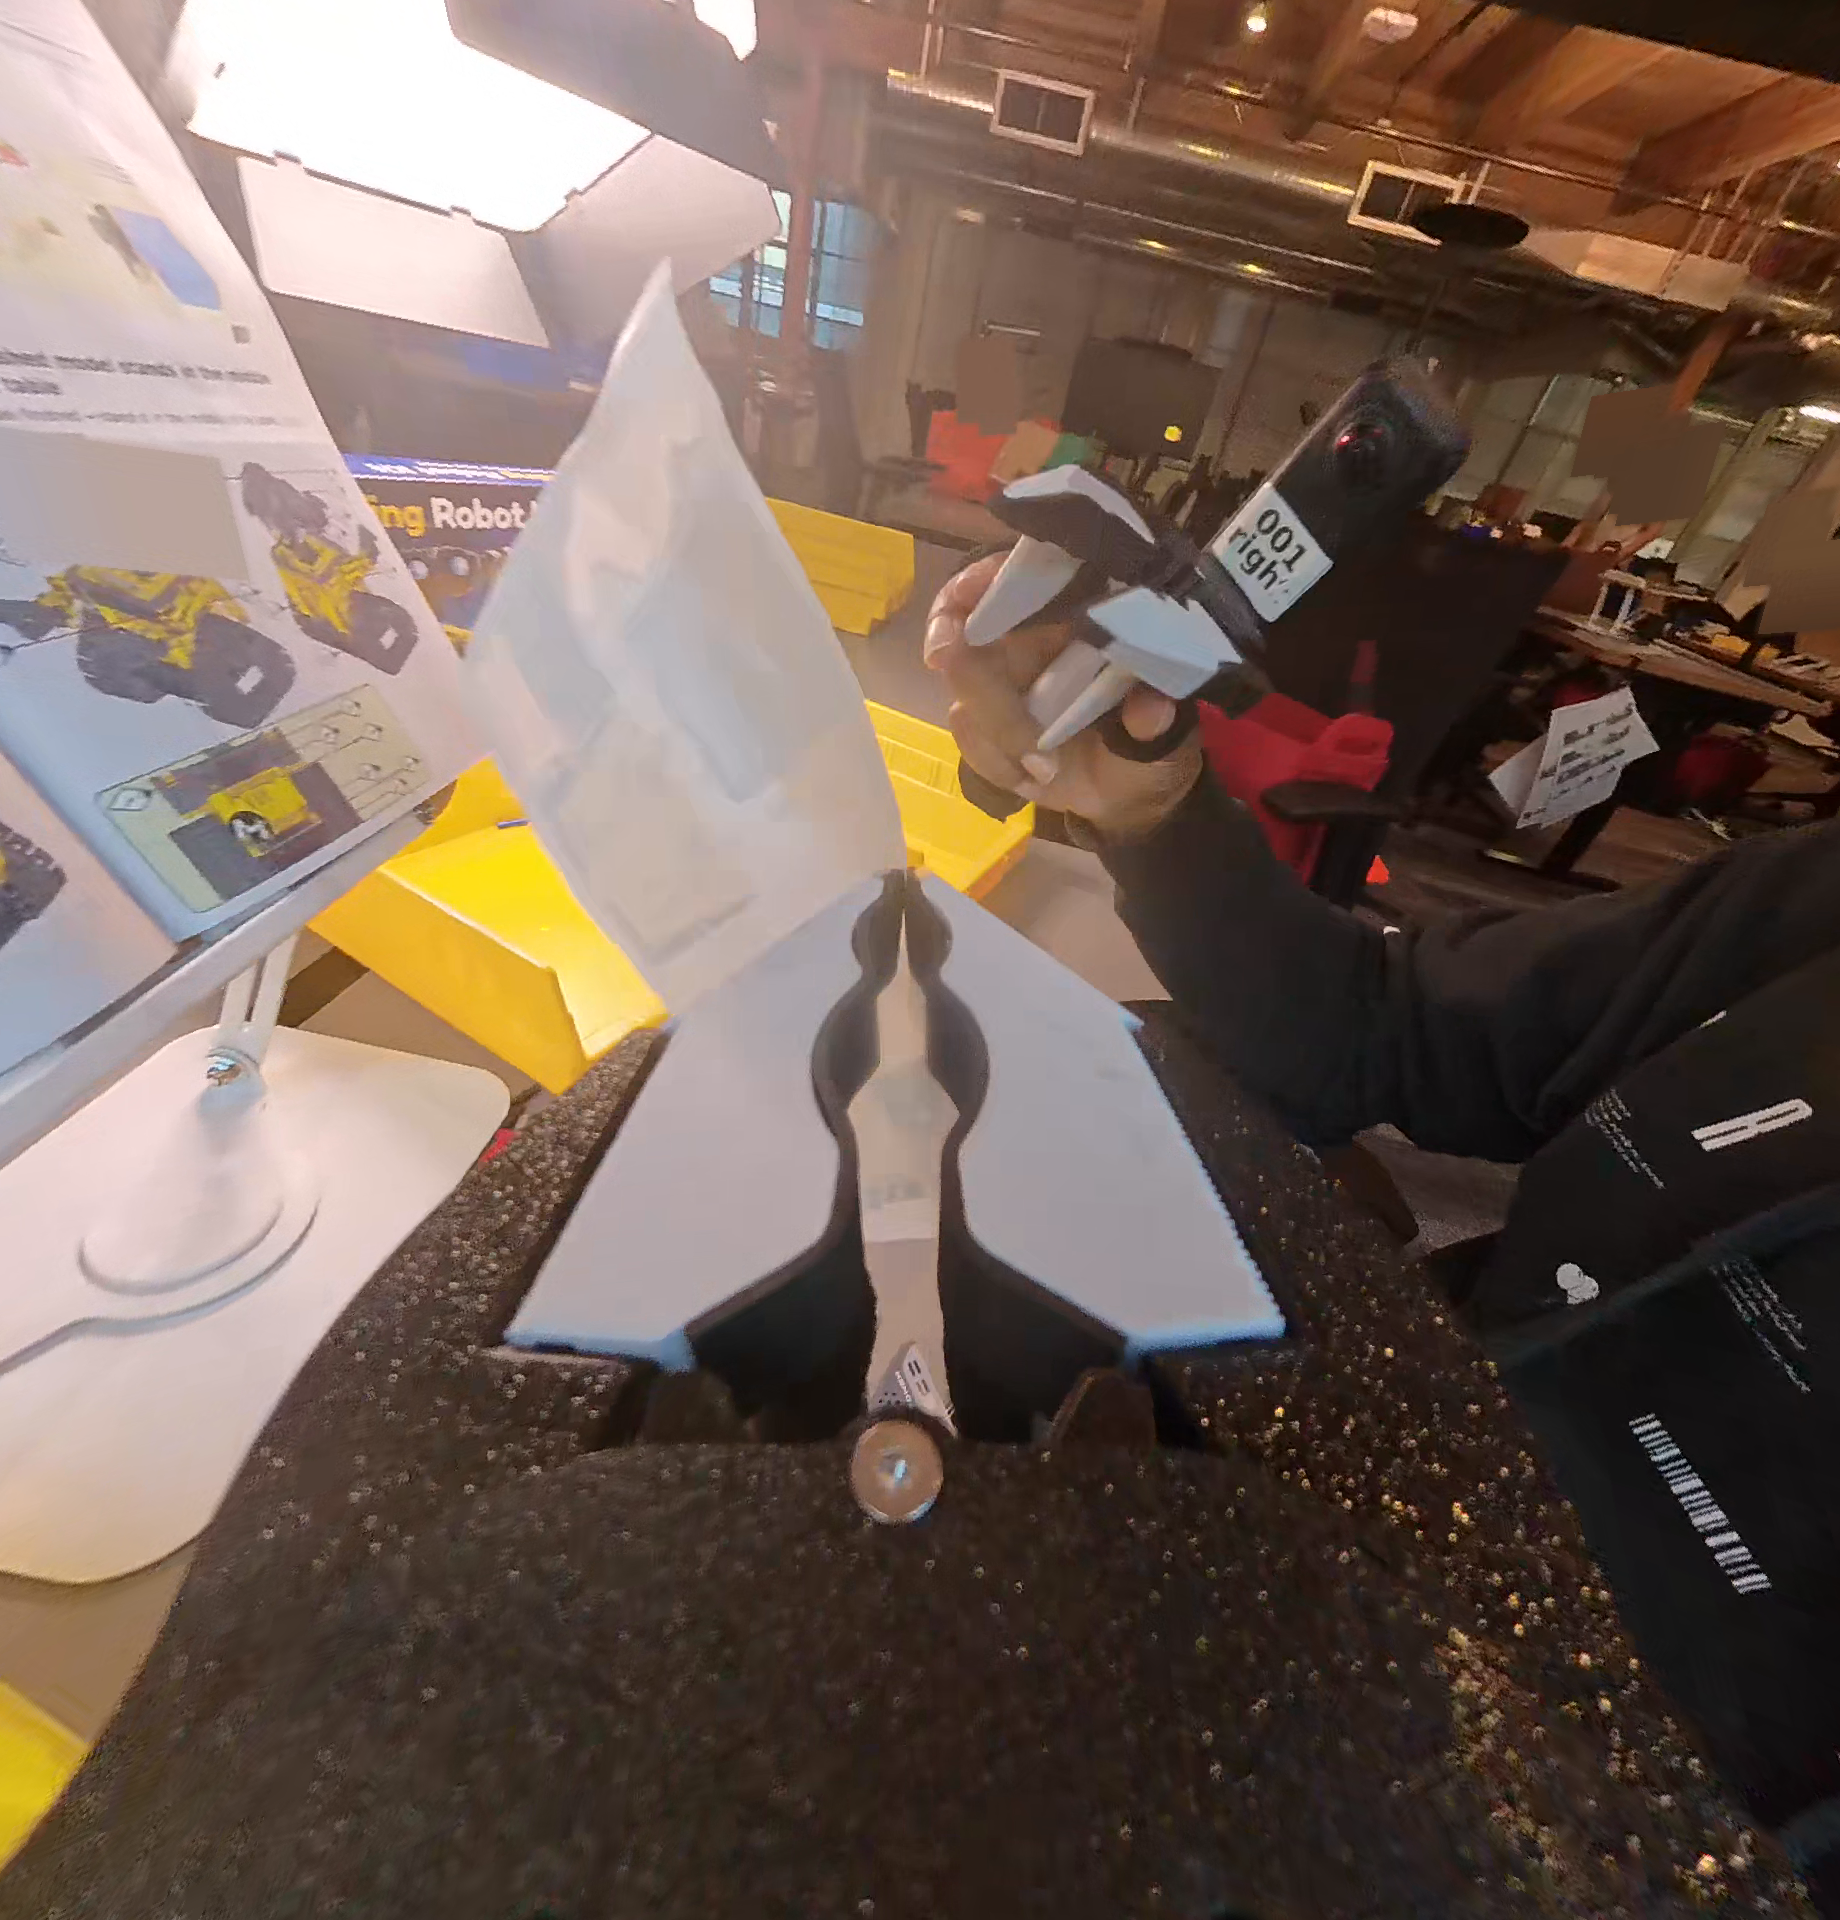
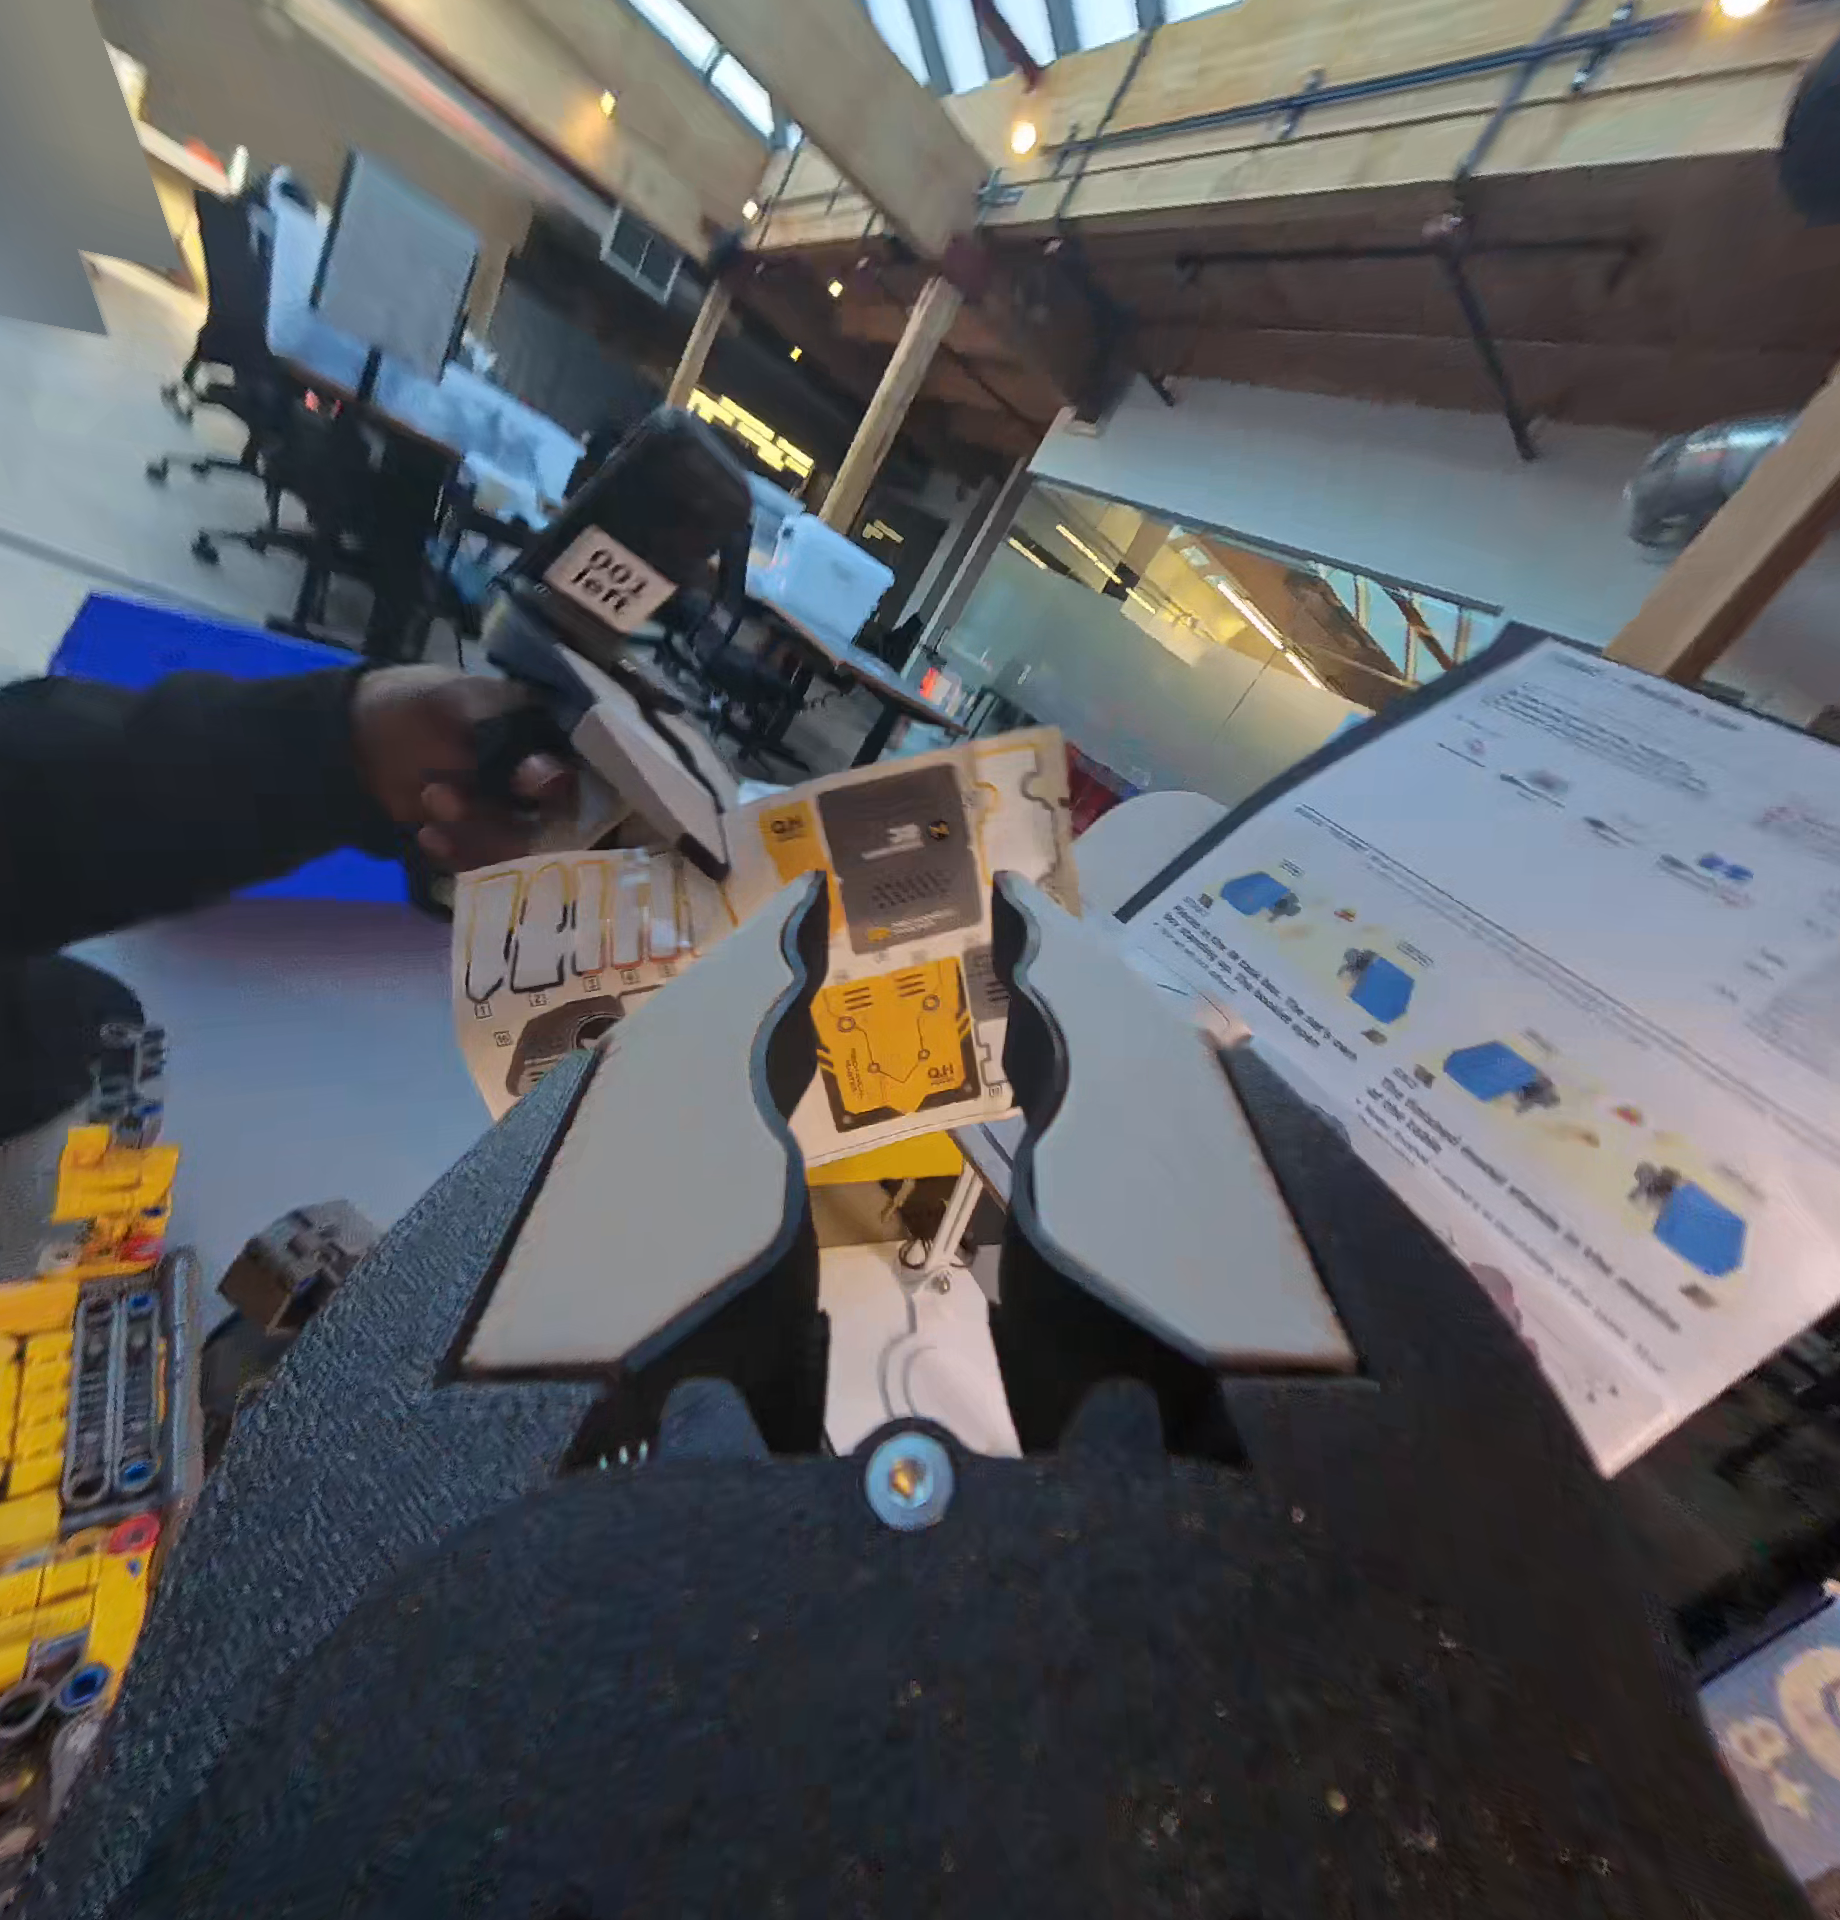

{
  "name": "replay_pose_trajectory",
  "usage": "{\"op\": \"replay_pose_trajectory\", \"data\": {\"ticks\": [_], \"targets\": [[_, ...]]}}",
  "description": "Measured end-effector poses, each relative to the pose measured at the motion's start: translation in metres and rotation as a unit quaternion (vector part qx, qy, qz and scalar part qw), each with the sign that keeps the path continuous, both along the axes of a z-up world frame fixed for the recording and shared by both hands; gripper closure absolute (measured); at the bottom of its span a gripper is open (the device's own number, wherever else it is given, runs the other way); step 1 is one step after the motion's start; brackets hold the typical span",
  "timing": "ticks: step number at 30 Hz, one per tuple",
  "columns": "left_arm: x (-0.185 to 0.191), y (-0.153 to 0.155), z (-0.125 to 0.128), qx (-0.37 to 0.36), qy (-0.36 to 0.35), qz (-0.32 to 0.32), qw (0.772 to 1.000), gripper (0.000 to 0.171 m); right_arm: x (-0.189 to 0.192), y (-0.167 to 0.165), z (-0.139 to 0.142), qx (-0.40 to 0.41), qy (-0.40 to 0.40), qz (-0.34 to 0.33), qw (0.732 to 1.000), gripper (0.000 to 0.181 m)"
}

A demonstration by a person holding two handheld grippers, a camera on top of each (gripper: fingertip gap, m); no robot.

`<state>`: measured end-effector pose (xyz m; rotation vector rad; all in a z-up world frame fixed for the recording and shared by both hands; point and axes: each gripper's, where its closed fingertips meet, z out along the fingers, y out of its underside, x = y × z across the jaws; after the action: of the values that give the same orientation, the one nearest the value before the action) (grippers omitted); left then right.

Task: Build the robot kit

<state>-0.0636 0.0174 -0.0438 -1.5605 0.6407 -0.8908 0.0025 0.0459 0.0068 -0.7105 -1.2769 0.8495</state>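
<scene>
Left wrist view, left gripper (image 1: 903, 883) raised, clenched on a corner of a sticker sheet (image 1: 677, 665), right gripper (image 2: 911, 894) released, held up just before the sheet's printed face, instruction pages on a white stand (image 1: 157, 1226) beside, yellow bins (image 1: 480, 935) on the worktop behind.

We see a pale, translucent white sheet (image 1: 677, 665) pinched in the left claw (image 1: 903, 883), whose fingers are light grey with black inner edges. From the right claw (image 2: 908, 904), the sheet's other face shows yellow, dark grey and white printed shapes. Bright yellow bins (image 1: 480, 935) lie behind; the sleeve (image 1: 1415, 997) is black.
</scene>
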Motion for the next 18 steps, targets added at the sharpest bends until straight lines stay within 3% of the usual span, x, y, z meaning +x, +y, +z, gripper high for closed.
{"op": "replay_pose_trajectory", "data": {"ticks": [2, 5, 7, 10, 13, 18], "targets": [[0.017, -0.004, -0.009, 0.011, 0.031, -0.026, 0.999, 0.171, -0.016, -0.023, -0.018, 0.055, -0.047, 0.006, 0.997, 0.137], [0.037, -0.014, -0.019, 0.034, 0.081, -0.053, 0.995, 0.171, -0.039, -0.032, -0.053, 0.078, -0.115, 0.012, 0.99, 0.109], [0.042, -0.02, -0.02, 0.049, 0.098, -0.062, 0.992, 0.171, -0.046, -0.037, -0.068, 0.071, -0.138, 0.033, 0.987, 0.105], [0.04, -0.021, -0.02, 0.059, 0.106, -0.06, 0.991, 0.171, -0.046, -0.049, -0.073, 0.055, -0.135, 0.079, 0.986, 0.136], [0.037, -0.022, -0.017, 0.054, 0.08, -0.072, 0.993, 0.167, -0.043, -0.049, -0.071, 0.061, -0.129, 0.08, 0.987, 0.153], [0.037, -0.025, -0.012, 0.047, 0.044, -0.09, 0.994, 0.16, -0.042, -0.052, -0.069, 0.062, -0.122, 0.082, 0.987, 0.161]]}}
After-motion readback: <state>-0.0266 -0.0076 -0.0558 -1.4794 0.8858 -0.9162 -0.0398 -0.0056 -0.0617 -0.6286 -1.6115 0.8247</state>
